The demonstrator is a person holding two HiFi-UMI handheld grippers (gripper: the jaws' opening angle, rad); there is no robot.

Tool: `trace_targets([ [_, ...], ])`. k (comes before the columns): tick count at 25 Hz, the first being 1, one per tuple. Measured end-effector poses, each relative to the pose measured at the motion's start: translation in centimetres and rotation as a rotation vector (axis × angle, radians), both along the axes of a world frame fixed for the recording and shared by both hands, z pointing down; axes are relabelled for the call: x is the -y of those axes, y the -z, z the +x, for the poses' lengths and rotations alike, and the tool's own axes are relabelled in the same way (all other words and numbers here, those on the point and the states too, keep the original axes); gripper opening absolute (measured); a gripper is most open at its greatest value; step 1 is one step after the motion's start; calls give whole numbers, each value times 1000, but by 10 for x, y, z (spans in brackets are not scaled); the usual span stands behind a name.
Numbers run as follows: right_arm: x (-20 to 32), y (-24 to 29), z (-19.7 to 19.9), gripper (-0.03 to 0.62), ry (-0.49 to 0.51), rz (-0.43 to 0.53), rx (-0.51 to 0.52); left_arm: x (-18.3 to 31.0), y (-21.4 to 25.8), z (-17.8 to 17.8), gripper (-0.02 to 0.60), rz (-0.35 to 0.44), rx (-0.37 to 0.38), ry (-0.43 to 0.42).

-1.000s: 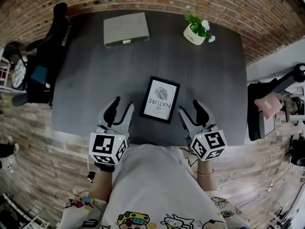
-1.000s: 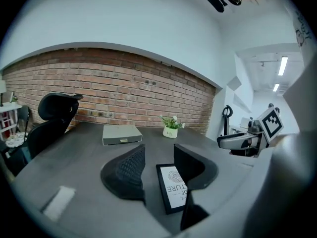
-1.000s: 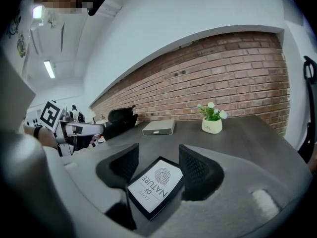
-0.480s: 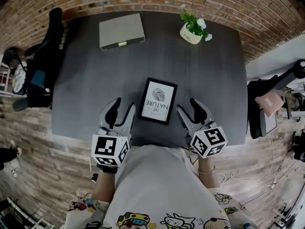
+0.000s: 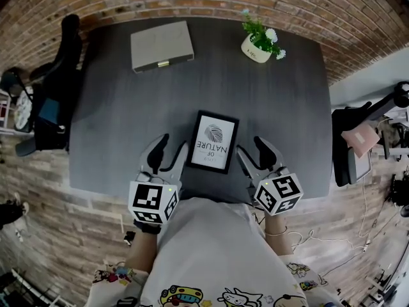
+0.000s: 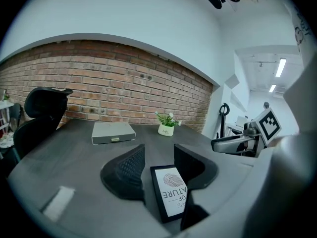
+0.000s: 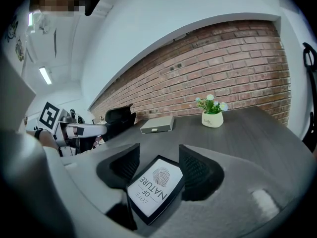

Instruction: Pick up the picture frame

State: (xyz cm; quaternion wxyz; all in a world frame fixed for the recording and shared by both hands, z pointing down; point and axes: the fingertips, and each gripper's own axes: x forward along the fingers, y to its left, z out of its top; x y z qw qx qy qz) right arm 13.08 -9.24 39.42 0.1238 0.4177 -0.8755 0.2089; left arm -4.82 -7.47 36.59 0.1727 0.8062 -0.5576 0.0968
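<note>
While the left gripper (image 5: 168,153) hovers with jaws apart and empty just beside it, the picture frame (image 5: 215,141) lies flat on the dark table (image 5: 128,120) near its front edge. The right gripper (image 5: 254,153), likewise spread and empty, flanks the other side. Flat and thin-edged, the frame could skid away or slip from a pinch, I'd judge. Bare tabletop lies beyond, reaching a grey box (image 5: 162,45) and potted plant (image 5: 259,43).
</note>
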Motion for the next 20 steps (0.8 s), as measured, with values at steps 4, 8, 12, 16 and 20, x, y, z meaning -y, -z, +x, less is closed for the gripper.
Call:
trace_targets([
  [4,1,-6,-1,242,-2,-20,-5,5,-7,6,192,-22,-5,-29],
  [8,1,-16,-4,242,9,-45,-18,9,-14,12,196,-41,-6,-57],
  [12,1,-26,-8,242,13,-72,-22,13,-24,15,196,-70,-2,-82],
  [16,0,-37,-9,242,4,-106,-18,16,-38,21,193,-110,10,-113],
  [20,0,-51,-9,242,-11,-141,-11,19,-54,28,190,-146,15,-141],
])
